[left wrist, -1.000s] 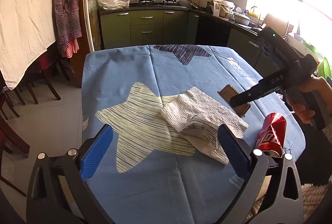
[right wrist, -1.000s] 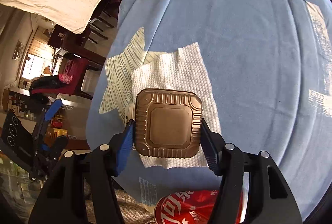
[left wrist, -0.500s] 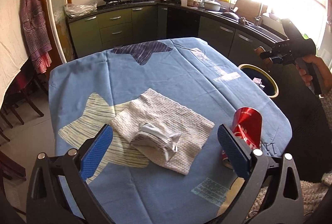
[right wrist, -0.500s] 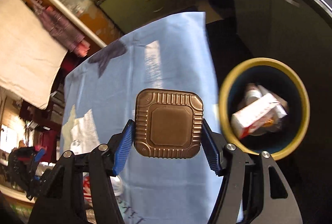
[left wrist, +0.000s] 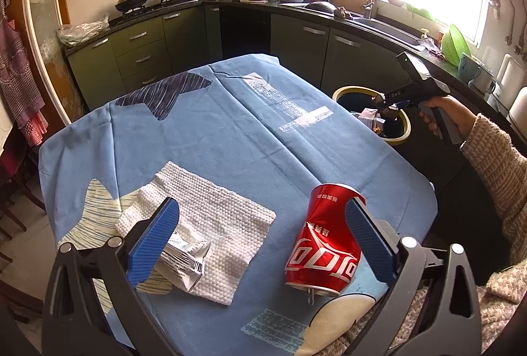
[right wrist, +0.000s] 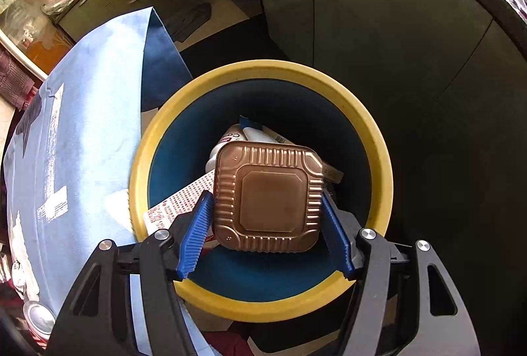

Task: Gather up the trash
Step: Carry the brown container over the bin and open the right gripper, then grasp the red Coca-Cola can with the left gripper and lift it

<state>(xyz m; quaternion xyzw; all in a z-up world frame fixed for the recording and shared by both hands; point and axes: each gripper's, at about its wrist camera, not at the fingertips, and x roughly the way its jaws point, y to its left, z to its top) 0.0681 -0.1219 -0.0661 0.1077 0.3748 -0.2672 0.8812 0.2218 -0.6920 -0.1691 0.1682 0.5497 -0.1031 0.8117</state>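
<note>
My right gripper (right wrist: pixel 267 226) is over the yellow-rimmed blue trash bin (right wrist: pixel 378 138). A square bronze foil container (right wrist: pixel 267 196) sits between its blue pads; the jaws look slightly spread and the container is tilted. The bin holds a red-dotted box (right wrist: pixel 178 204) and other packaging. In the left wrist view my left gripper (left wrist: pixel 260 237) is open above the blue tablecloth (left wrist: pixel 214 132), between a crushed red cola can (left wrist: pixel 324 240) and a white woven towel (left wrist: pixel 210 224) with a silver wrapper (left wrist: pixel 184 255) on it. The right gripper (left wrist: pixel 390 107) and bin (left wrist: pixel 342 91) show past the table's far right edge.
Dark green kitchen cabinets (left wrist: pixel 138 49) and a counter with pots run behind the table. A sink and window are at the right. The bin stands on the floor between table edge and cabinets (right wrist: pixel 378 26). Chairs stand at the left (left wrist: pixel 13 198).
My right gripper carried the foil container from the table to above the bin; its jaws look a little wider and the container tilted. My left gripper swung right, toward the can.
</note>
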